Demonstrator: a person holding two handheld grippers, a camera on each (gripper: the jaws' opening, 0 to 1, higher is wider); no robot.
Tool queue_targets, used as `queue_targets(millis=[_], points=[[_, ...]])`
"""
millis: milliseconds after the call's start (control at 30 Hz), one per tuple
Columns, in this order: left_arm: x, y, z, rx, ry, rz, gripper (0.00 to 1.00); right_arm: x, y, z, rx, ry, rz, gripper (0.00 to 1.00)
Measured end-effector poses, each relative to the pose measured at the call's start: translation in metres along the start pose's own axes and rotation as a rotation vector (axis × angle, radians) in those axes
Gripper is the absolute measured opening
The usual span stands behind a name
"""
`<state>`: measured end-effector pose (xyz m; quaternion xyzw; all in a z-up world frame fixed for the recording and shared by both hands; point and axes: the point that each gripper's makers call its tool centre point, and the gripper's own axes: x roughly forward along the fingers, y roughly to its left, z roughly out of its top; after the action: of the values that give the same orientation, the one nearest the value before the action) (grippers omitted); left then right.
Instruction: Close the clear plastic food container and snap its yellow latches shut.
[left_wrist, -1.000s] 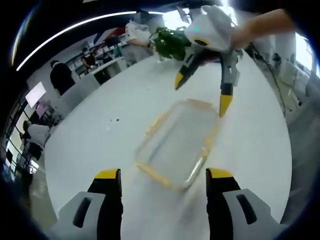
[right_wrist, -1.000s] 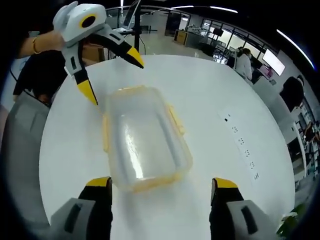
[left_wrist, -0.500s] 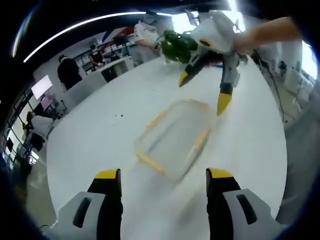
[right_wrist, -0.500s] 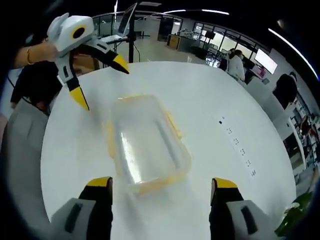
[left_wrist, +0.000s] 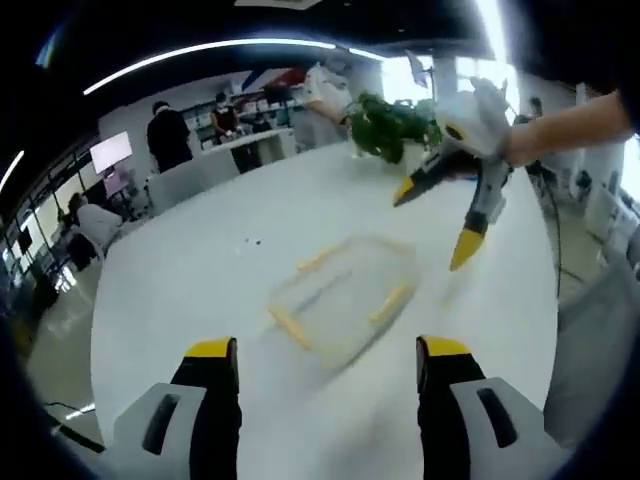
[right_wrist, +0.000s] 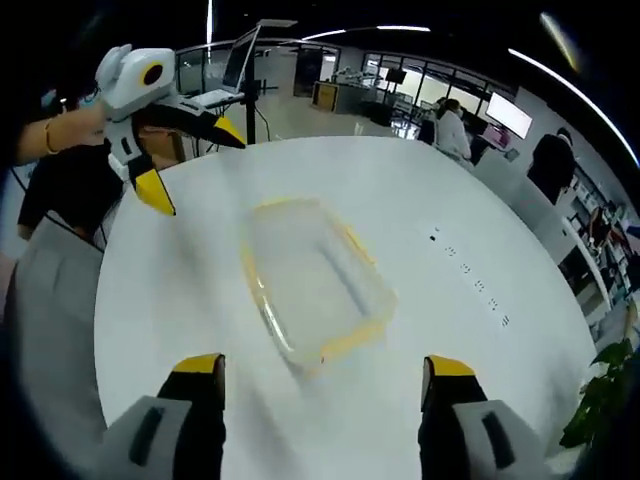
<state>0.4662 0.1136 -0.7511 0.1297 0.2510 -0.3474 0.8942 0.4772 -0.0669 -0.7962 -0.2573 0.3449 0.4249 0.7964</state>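
We find the clear container (left_wrist: 343, 306) lying flat on the round white table (left_wrist: 200, 290), lid on, yellow latches (left_wrist: 392, 301) along its edges; it sits ahead of the left gripper (left_wrist: 326, 360), between and beyond its two yellow-tipped jaws, touching neither; motion blur hides whether any latch is snapped down. In the right gripper view the container (right_wrist: 312, 282) likewise lies ahead of the right gripper (right_wrist: 323, 369), apart from both jaws, one long yellow latch (right_wrist: 354, 245) legible on its far side. Both grippers are released, jaws spread wide, nothing between them.

The left gripper view shows the right gripper (left_wrist: 437, 226) hovering beyond the container's far end, a hand (left_wrist: 520, 142) behind it; a green plant (left_wrist: 392, 124) stands at the table's far edge, people beyond. The right gripper view shows instead the left gripper (right_wrist: 193, 168) up-left of the container, off the table, plus a row of small dark marks (right_wrist: 470, 277) on the tabletop to the right and a laptop (right_wrist: 236, 75) on a stand behind.
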Motion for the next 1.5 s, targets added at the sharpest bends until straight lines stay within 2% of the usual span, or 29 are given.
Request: queue_targets(millis=[133, 267, 400, 500, 833, 1000, 1167, 1233, 1500], points=[[-0.012, -0.002, -0.002, -0.010, -0.016, 0.013, 0.71, -0.010, 0.006, -0.001, 0.033, -0.031, -0.010, 0.81], [-0.023, -0.003, -0.012, -0.045, -0.023, 0.027, 0.71, -0.017, 0.012, -0.006, 0.051, -0.042, -0.017, 0.80], [-0.033, -0.003, -0.029, -0.039, -0.017, 0.055, 0.71, -0.024, 0.019, -0.008, 0.094, -0.076, -0.017, 0.81], [-0.041, -0.003, -0.035, -0.021, -0.029, 0.077, 0.72, -0.029, 0.024, -0.004, 0.111, -0.123, -0.031, 0.81], [-0.070, -0.011, -0.043, -0.107, -0.110, 0.101, 0.77, -0.041, 0.045, 0.004, 0.220, -0.272, -0.049, 0.81], [-0.079, -0.018, -0.048, -0.123, -0.116, 0.117, 0.74, -0.049, 0.059, -0.005, 0.282, -0.306, -0.045, 0.81], [-0.084, -0.024, -0.048, -0.156, -0.149, 0.114, 0.77, -0.061, 0.070, -0.016, 0.322, -0.331, -0.054, 0.81], [-0.086, -0.031, -0.048, -0.143, -0.167, 0.094, 0.80, -0.067, 0.073, -0.019, 0.346, -0.348, -0.057, 0.81], [-0.090, -0.045, -0.055, -0.174, -0.178, 0.078, 0.84, -0.079, 0.090, -0.035, 0.385, -0.353, -0.065, 0.84]])
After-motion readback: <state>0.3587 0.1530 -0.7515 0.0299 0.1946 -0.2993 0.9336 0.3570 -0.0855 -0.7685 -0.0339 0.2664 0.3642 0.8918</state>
